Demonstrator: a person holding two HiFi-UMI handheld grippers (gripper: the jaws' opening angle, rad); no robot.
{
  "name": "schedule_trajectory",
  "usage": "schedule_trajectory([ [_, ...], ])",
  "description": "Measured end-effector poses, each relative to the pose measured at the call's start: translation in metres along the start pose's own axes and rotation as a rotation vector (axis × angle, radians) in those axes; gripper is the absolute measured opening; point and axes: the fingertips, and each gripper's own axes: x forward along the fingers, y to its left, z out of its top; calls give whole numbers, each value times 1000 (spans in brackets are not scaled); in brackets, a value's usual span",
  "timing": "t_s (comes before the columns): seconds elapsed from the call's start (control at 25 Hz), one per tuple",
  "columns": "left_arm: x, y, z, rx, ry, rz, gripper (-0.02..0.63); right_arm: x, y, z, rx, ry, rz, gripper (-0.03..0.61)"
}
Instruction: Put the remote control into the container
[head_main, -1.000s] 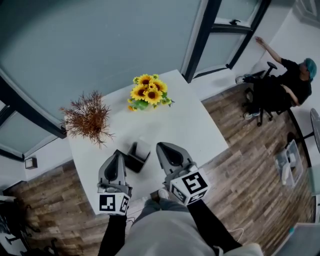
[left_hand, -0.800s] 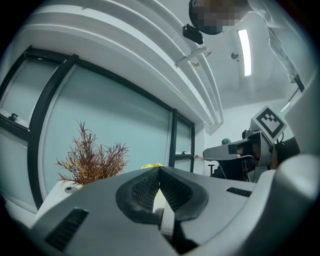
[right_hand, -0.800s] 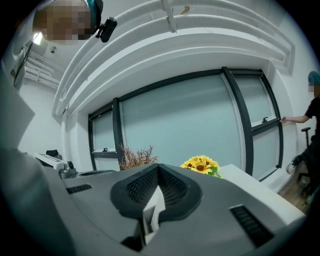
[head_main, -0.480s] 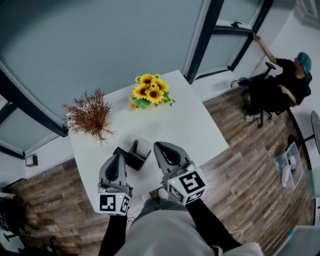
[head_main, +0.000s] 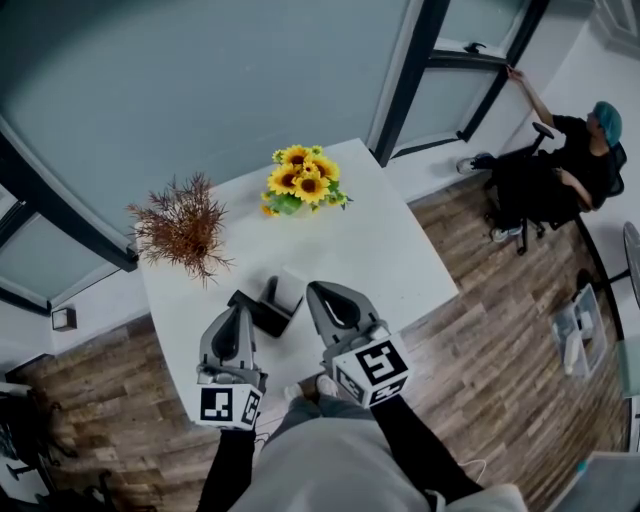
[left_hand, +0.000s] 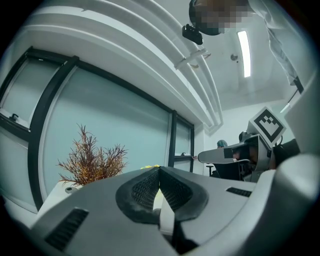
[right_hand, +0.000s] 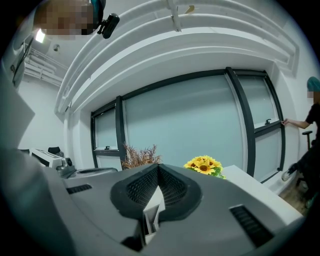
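Container (head_main: 265, 315) on white table (head_main: 385, 250), plain from head view alone.

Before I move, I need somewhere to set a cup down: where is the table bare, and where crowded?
Barest: the table right of the sunflowers, down to the right gripper. A smaller patch: between the dried plant and the sunflowers. Crowded: the near edge, where the container sits by the left gripper.

On the white square bench (head_main: 390, 250), the yellow sunflower bouquet (head_main: 303, 180) stands toward the far edge. The dried brown twig plant (head_main: 185, 228) stands left of it. The black open-topped container (head_main: 268, 310) sits nearer, between the left gripper (head_main: 240, 310) and the right gripper (head_main: 320, 292). A seated person (head_main: 575, 170) is well apart at the far right, on the wooden plank floor (head_main: 500, 350).
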Motion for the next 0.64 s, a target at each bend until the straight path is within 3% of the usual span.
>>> schedule_trajectory([
  [0.64,6,-6,-1,-9,0,-7,8,2,-3,-3,-2,17,5,4],
])
